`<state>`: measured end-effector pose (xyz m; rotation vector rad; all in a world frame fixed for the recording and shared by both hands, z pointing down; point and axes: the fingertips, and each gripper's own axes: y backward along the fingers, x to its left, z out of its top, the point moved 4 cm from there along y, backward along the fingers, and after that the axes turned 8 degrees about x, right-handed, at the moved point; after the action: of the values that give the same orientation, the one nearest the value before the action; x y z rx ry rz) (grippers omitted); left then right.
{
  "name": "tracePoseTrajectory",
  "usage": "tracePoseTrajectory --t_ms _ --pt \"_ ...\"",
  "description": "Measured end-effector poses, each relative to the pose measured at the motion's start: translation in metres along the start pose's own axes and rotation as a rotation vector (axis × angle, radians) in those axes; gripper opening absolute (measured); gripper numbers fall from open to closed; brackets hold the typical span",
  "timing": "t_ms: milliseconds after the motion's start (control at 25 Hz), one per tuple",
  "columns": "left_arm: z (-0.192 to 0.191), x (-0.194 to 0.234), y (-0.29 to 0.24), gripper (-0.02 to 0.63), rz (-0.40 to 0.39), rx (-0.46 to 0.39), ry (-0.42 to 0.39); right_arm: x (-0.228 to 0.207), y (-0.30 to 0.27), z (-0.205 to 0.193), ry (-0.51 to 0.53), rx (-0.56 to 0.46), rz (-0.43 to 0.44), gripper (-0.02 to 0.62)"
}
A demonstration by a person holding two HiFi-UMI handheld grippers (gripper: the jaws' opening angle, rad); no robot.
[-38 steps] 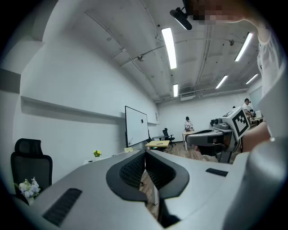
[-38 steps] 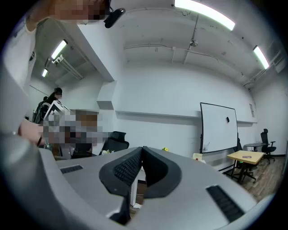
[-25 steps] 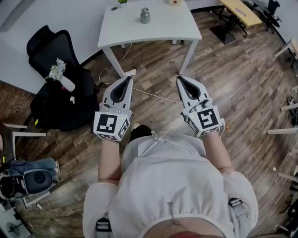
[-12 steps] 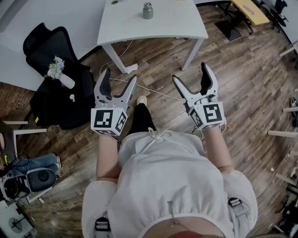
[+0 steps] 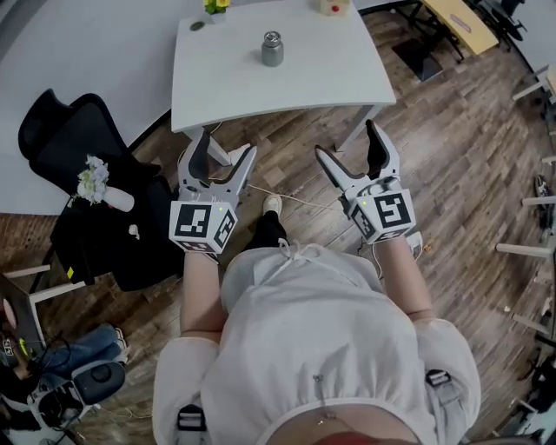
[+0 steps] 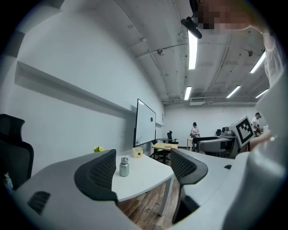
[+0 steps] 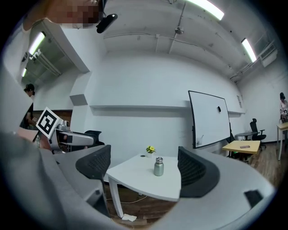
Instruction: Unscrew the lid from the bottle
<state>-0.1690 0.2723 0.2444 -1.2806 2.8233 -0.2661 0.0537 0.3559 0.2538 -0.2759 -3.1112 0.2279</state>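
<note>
Bottle [image 5: 272,49]: small steel one, upright on the far middle of the white table [image 5: 330,78]. Nothing's touching it, so it's an easy straight reach from the near side.
Lid [image 5: 272,37]: looks screwed on, so I'd say the unscrewing hasn't started.
Left gripper [image 5: 224,146]: jaws spread wide with nothing between them. It hangs over the wood floor near the table's near edge, well apart from the bottle.
Right gripper [image 5: 347,141]: also wide and empty, level with the left one. Both point at the table, and each gripper view has the bottle sitting between its jaws in the distance, so my guess is they're lined up for the approach.
Why both wide: probably so one can clamp the body while the other takes the lid.
Clutter: a little yellow plant [image 5: 215,5] and a small box [image 5: 328,5] sit at the far edge, well clear of the bottle. There's a black chair [image 5: 69,148] off to the left.
</note>
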Motion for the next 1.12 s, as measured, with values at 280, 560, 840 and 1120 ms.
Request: tracePoseTrajectory --t_ms 280,560,840,1120 --pt "0.018 0.094 -0.109 0.379 -0.087 0.019 -0.011 -0.036 -0.128 0.021 0.006 0.044 -0.052 0.462" --pt "0.009 0.136 -0.178 0.379 -0.173 0.086 -0.023 -0.055 -0.206 0.018 -0.011 0.129 -0.045 0.460" --pt "-0.015 0.154 -0.235 0.379 -0.202 0.157 -0.070 -0.087 -0.277 0.005 -0.034 0.199 0.005 0.450" --pt "-0.039 0.158 -0.303 0.379 -0.261 0.226 -0.056 -0.130 -0.348 -0.018 -0.030 0.334 0.136 0.441"
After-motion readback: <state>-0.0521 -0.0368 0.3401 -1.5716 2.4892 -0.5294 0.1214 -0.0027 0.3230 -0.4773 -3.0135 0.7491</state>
